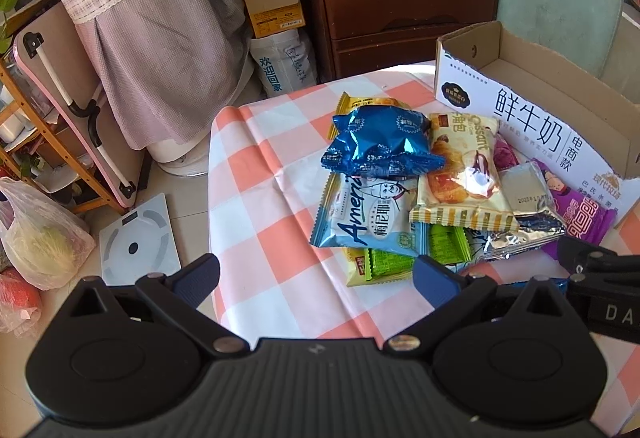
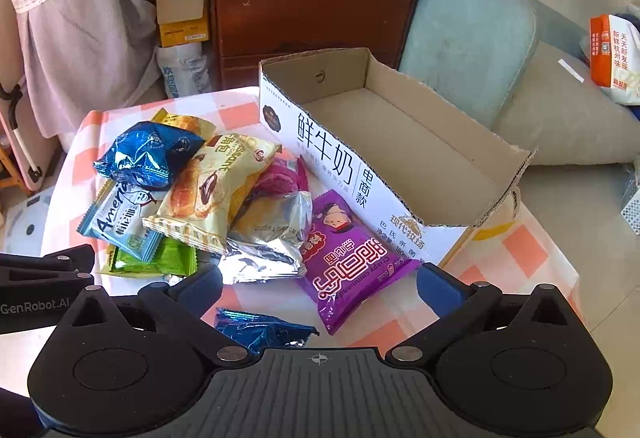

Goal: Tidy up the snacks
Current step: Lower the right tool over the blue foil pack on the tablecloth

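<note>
Both claws are spread wide and hold nothing. The right claw (image 2: 320,292) has a flat blue foil packet (image 2: 262,328) between its fingers, seen only in its view, and a purple packet (image 2: 352,262) just ahead. The left claw (image 1: 316,278) shows bare bench (image 1: 260,165); ahead-right, one puffed blue packet (image 1: 380,145) tops the snack pile beside one empty milk carton (image 2: 400,141).

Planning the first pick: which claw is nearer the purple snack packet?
Right. The right claw is open just short of the purple packet; the left claw is open farther left, before the green packets.
</note>
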Demonstrator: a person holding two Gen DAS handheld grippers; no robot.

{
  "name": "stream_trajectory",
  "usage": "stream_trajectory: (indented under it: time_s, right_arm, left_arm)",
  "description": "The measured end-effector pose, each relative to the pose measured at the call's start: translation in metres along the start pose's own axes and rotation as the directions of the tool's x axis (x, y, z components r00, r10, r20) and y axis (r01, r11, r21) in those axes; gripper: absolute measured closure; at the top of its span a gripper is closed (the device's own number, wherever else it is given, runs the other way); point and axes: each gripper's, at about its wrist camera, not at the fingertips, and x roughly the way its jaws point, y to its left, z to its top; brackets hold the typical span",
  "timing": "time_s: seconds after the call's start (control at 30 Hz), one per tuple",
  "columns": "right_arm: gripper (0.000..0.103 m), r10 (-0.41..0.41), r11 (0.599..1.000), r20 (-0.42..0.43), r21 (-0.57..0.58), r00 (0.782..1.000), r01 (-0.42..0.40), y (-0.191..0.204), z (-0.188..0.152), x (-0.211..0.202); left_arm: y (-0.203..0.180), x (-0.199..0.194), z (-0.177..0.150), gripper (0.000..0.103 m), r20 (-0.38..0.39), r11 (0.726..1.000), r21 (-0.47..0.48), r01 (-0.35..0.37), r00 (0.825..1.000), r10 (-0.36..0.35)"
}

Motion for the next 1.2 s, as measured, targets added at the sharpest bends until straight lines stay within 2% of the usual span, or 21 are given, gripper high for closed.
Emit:
stream_trajectory:
  time_s: [1.2]
  right_arm:
    - [0.000,-0.026,0.999,-0.009,-0.025,1.000,0.026,0.0083,-0.0024,0.0044]
  left_arm:
    - [-0.0049,-0.0027,-0.0060,0.002,0.021,0.998,0.041,-0.046,0.999,0.045]
